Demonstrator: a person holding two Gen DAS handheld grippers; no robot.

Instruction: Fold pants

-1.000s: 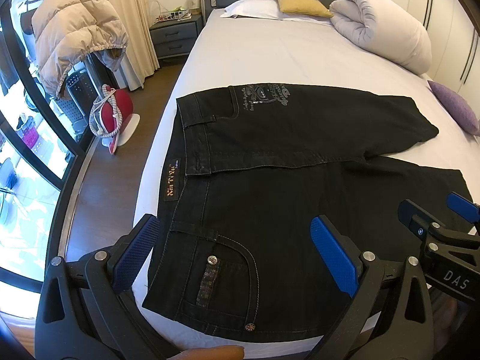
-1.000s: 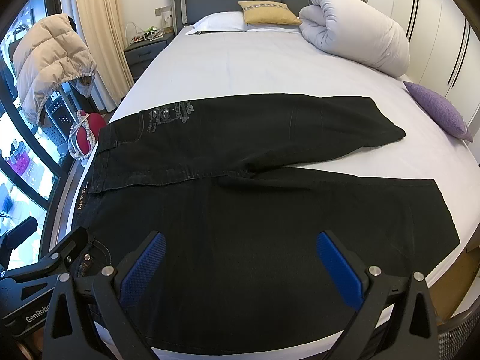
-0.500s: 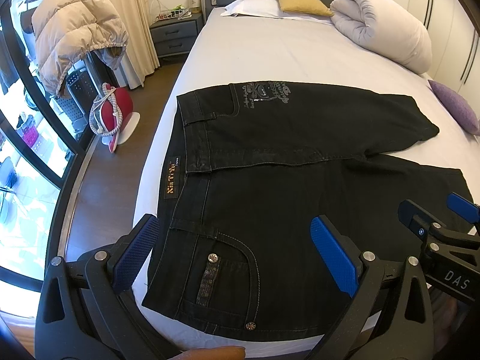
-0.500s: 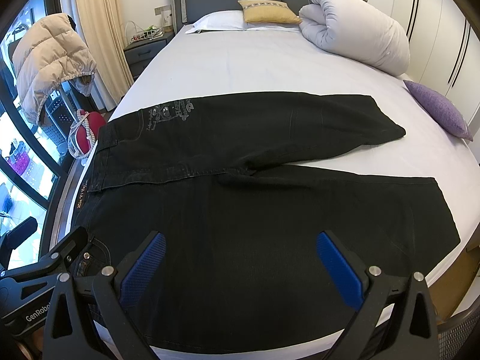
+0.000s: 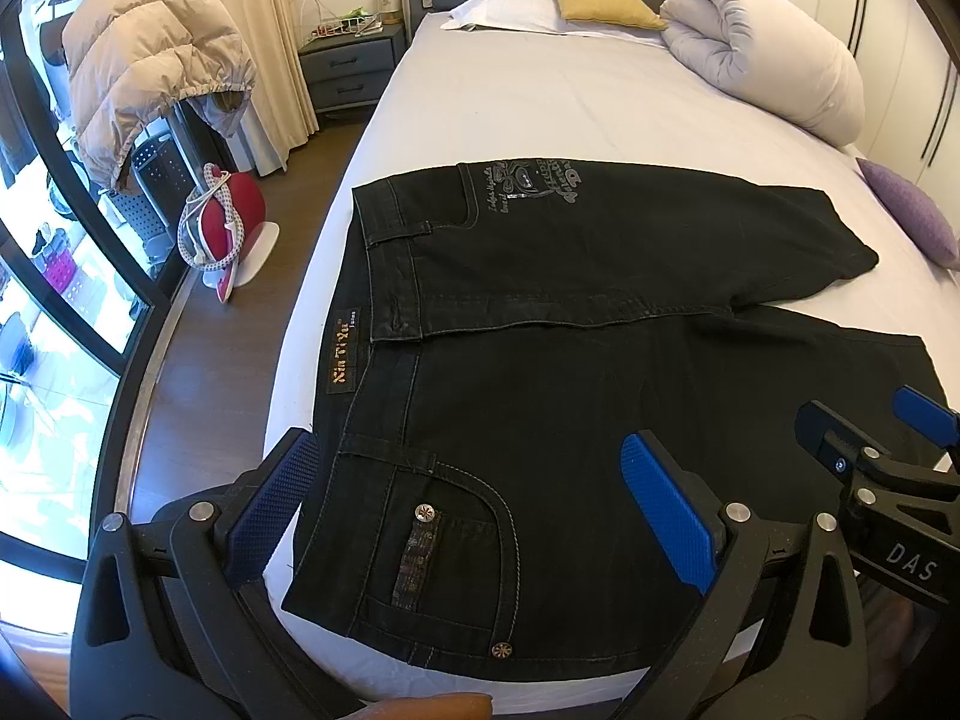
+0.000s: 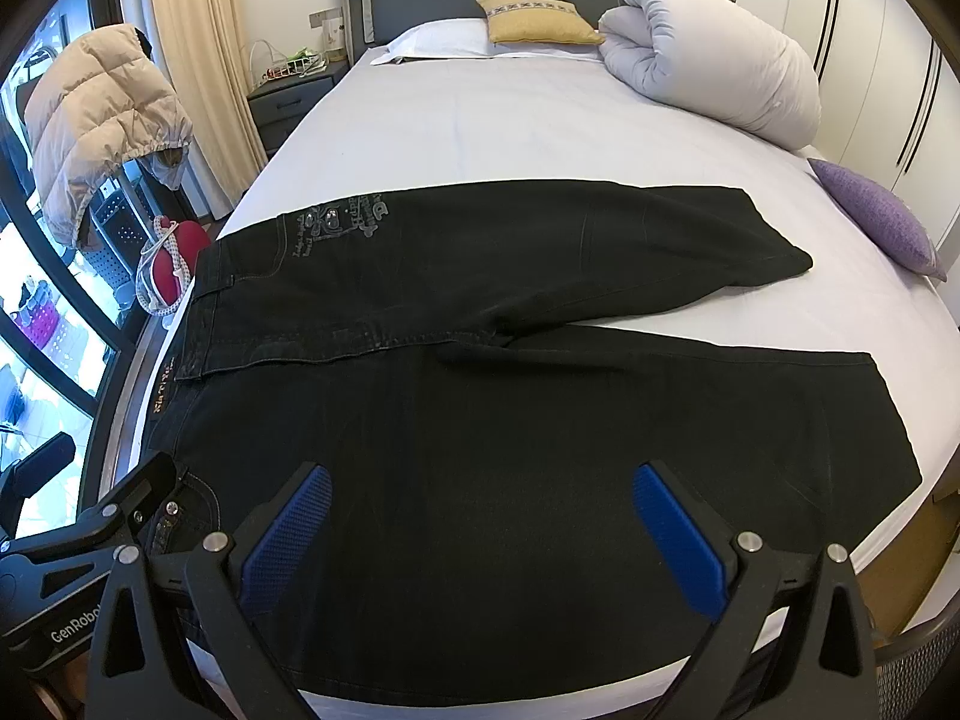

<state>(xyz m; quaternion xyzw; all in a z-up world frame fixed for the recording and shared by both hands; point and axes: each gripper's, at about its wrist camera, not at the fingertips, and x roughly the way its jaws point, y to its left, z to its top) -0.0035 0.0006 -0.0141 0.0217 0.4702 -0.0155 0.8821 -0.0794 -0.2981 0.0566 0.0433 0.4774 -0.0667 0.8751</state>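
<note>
**Q:** Barely anything has moved since a second ago, right? Looks to me like the pants (image 5: 540, 372) just slid a hair up the left wrist view, so both grippers crept a touch nearer the bed (image 5: 570, 102). What's where, going left to right off the pants?

**A:** Yep, tiny shift, that's all. Left of the pants, off the bed on the wood floor, there's a red iron (image 5: 225, 228) on its white stand, and behind it a beige puffer jacket (image 5: 144, 78) draped over a rack. The waistband sits at the bed's left edge with the inner brand label (image 5: 343, 357) showing, and the back pocket (image 5: 444, 540) is at the near-left corner.

**Q:** And the grippers?

**A:** left gripper (image 5: 480, 516) is hanging over that pocket corner, jaws spread wide, nothing pinched, blue pads either side of the pocket. right gripper (image 6: 480, 540) is the same deal: jaws wide apart, empty, hovering over the near leg further right. Can't tell if either one actually touches the cloth.

**Q:** Legs?

**A:** Both run off to the right from the waistband, lying flat. The far leg's hem stops short of a purple cushion (image 6: 876, 222) at the bed's right edge. Beyond the pants, up by the headboard: a white pillow (image 6: 438, 42), a yellow cushion (image 6: 540, 21), and a rolled white duvet (image 6: 720, 48).
</note>
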